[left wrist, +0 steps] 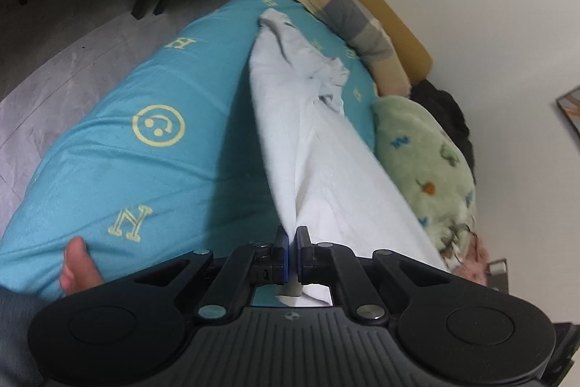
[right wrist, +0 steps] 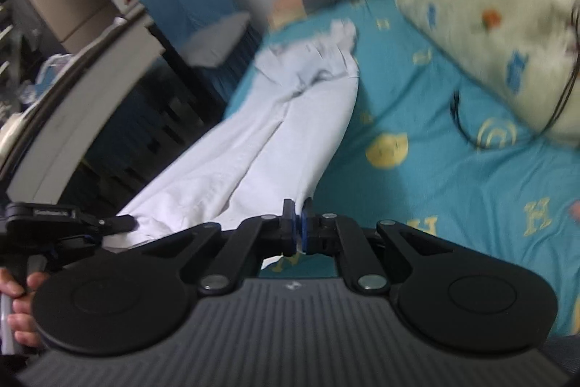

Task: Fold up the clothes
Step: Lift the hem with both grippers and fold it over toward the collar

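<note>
Left gripper (left wrist: 292, 243) and right gripper (right wrist: 298, 223) (both clamped) pinch white trousers (left wrist: 319, 147) hem edges — above bedsheet (left wrist: 152, 97).

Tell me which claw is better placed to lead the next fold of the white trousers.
Neither clearly. Left claw and right claw are each shut on a hem of the white trousers, so probably both should carry them over together.

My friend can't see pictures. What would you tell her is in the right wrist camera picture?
The right gripper is shut on the hem of a pair of white trousers, which stretch away over a turquoise bedsheet printed with yellow letters and smiley faces. The left gripper holds the other leg's hem at the left edge. A pale green patterned pillow lies at upper right; the picture is blurry.
</note>
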Demonstrator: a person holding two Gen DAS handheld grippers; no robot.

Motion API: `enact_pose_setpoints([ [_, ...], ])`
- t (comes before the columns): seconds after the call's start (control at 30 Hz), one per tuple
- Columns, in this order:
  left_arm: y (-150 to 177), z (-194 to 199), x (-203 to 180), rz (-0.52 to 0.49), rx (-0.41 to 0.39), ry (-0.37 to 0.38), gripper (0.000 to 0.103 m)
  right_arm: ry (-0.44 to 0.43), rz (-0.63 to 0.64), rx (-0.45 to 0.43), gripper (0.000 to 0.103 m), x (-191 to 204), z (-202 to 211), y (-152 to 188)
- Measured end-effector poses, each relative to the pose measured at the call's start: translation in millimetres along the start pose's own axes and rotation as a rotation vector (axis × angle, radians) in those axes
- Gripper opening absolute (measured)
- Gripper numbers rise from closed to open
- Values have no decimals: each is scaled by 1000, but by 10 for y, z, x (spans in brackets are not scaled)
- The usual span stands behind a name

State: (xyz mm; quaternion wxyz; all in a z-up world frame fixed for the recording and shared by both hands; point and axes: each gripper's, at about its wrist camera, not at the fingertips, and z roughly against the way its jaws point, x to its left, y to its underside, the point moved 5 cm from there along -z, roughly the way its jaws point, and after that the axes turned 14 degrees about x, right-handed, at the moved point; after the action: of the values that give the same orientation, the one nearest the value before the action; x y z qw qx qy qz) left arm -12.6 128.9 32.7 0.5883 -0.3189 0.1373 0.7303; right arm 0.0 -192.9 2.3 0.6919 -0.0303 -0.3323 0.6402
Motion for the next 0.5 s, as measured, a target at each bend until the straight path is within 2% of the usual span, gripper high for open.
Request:
enact_pose_setpoints([
  [0.13, 442, 34, 70, -33, 52, 8, 4, 7, 42, -25, 6, 26, 410, 314],
  [0.27, 826, -78, 216, -48, 115, 5, 4, -6, 33, 33, 6, -86, 452, 861],
  [0.37, 834, -313, 321, -21, 164, 27, 4, -11, 49, 51, 6, -126, 371, 1054],
  [0.5, 544, -587, 352, -29, 183, 27, 4, -22, 45, 59, 6, -153, 181, 853],
])
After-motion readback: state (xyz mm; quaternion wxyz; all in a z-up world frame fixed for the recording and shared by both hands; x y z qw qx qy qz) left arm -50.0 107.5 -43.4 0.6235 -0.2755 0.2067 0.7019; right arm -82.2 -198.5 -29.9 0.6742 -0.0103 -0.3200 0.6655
